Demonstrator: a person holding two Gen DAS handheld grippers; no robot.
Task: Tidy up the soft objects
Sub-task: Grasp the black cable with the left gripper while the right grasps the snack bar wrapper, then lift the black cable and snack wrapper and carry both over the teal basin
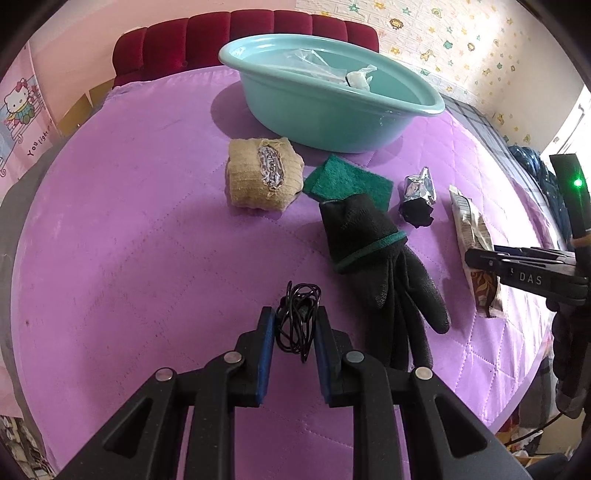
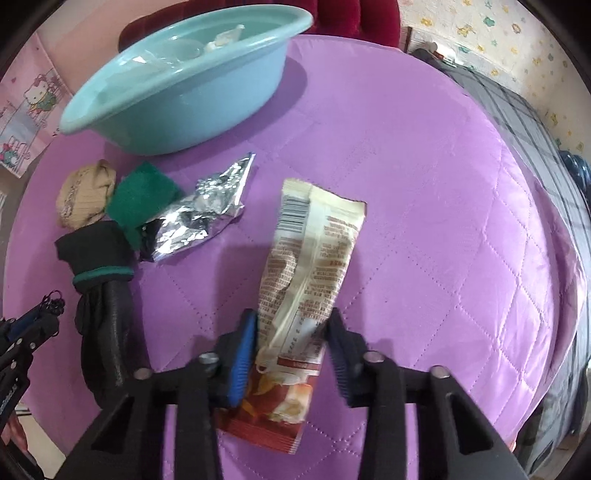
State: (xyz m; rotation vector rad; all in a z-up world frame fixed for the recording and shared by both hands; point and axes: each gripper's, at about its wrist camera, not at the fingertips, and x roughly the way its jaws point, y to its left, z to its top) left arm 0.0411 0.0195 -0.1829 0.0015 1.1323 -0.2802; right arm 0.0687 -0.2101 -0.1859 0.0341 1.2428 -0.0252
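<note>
My left gripper is shut on a tangled black cable, held a little above the purple quilt. My right gripper points down with its blue pads pressed on both sides of a cream and brown snack wrapper, which buckles between them. To the left lie a black glove with a green cuff, a green scouring pad, a crumpled foil wrapper and a beige rolled sock. Behind them stands a teal basin holding clear plastic bags.
A red padded headboard stands behind the basin. The quilt's edge falls away at the right, where dark checked bedding shows. Open quilt lies to the left of the cable and to the right of the snack wrapper.
</note>
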